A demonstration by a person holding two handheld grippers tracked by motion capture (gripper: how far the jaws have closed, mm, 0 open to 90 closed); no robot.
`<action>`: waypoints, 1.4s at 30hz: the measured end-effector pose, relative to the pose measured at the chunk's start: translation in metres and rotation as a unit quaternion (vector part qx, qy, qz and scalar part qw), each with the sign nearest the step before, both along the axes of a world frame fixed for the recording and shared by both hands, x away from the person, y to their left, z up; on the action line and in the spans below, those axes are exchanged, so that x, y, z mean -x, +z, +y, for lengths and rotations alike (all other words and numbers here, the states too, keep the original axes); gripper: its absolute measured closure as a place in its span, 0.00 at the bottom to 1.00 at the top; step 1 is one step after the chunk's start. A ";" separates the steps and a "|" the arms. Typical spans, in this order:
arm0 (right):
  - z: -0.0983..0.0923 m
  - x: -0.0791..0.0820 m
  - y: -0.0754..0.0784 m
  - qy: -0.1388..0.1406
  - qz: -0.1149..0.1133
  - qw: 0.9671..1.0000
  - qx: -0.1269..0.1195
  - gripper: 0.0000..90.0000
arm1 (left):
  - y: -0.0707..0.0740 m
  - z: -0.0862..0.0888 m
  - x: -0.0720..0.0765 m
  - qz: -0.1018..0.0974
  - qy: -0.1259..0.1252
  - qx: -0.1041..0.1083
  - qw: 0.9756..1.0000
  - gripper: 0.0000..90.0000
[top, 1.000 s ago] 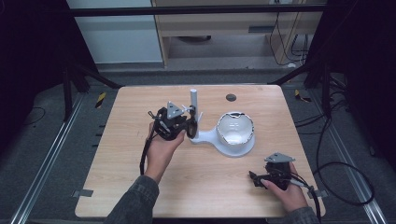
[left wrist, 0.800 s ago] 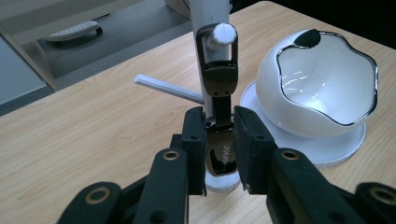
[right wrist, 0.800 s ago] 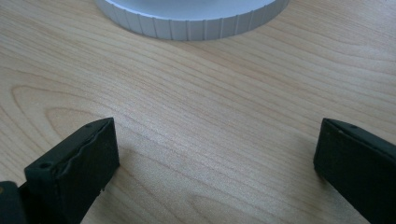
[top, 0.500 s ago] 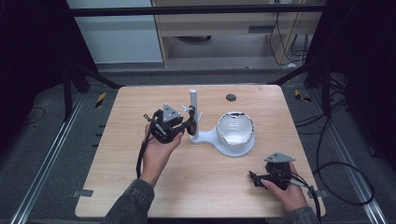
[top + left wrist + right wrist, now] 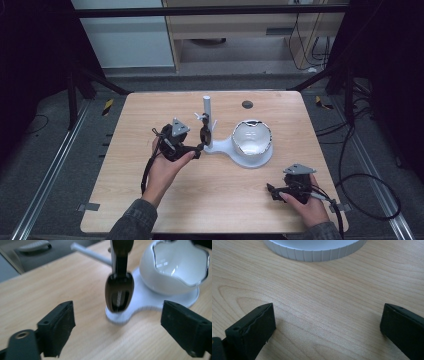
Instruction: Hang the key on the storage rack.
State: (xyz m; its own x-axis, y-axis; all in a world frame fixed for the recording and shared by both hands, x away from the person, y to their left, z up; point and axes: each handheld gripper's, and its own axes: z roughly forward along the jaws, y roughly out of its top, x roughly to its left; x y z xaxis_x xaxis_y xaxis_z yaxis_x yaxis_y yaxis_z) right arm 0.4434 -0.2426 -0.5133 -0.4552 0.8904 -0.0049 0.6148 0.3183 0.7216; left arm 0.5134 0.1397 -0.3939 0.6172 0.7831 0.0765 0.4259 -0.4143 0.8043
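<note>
Your left hand-held gripper (image 5: 117, 332): jaws wide apart, empty, facing dark spoon (image 5: 119, 293) hanging over white stand (image 5: 150, 300). Your right hand-held gripper (image 5: 327, 332): wide apart, empty, low over bench (image 5: 317, 295).

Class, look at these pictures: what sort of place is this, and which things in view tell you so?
Probably a lab or workshop set up for recording. A bare wooden table stands inside a dark metal frame, loose cables trail across the grey floor, and a person works with a cabled hand-held gripper.
</note>
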 end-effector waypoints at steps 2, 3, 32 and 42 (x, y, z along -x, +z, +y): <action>0.000 0.000 0.000 0.000 0.000 1.000 0.000 0.00 | -0.007 0.005 0.002 0.012 -0.005 -0.010 1.000 0.10; 0.000 0.000 0.000 0.000 0.000 1.000 0.000 0.00 | -0.011 0.008 0.002 0.018 -0.006 -0.012 1.000 0.09; 0.000 0.001 0.000 0.000 0.000 1.000 -0.001 0.00 | -0.090 0.088 0.024 0.085 0.055 -0.061 0.993 0.08; 0.000 0.001 0.000 -0.001 0.000 1.000 -0.001 0.01 | -0.101 0.110 0.022 0.100 0.089 -0.043 0.990 0.08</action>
